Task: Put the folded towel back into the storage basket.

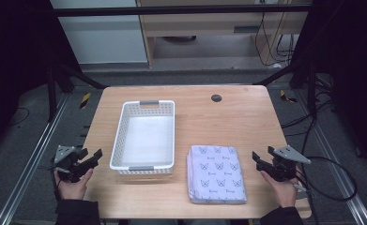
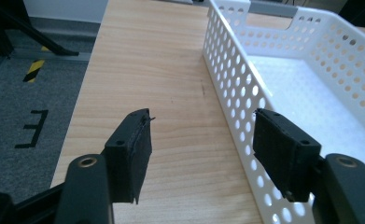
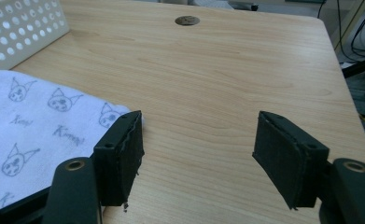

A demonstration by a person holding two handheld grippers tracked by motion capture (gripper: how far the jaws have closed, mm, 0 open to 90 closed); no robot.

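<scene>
A white perforated basket (image 1: 120, 136) stands empty on the wooden table, left of centre; its near wall (image 2: 234, 93) runs past my left gripper. A folded pale lilac towel (image 1: 216, 173) printed with cat faces lies to the basket's right, near the front edge, and its corner (image 3: 35, 121) shows in the right gripper view. My left gripper (image 1: 91, 158) hovers open at the table's left edge, beside the basket's near left corner, with nothing between its jaws. At the right edge my right gripper (image 1: 263, 157) is open too, just right of the towel and apart from it.
A round cable hole (image 1: 216, 98) sits in the table near its far edge. Black frame posts (image 1: 54, 79) stand around the table, and cables (image 1: 336, 183) trail on the floor at the right. Bare wood (image 1: 237, 122) lies between the basket, the towel and the far right corner.
</scene>
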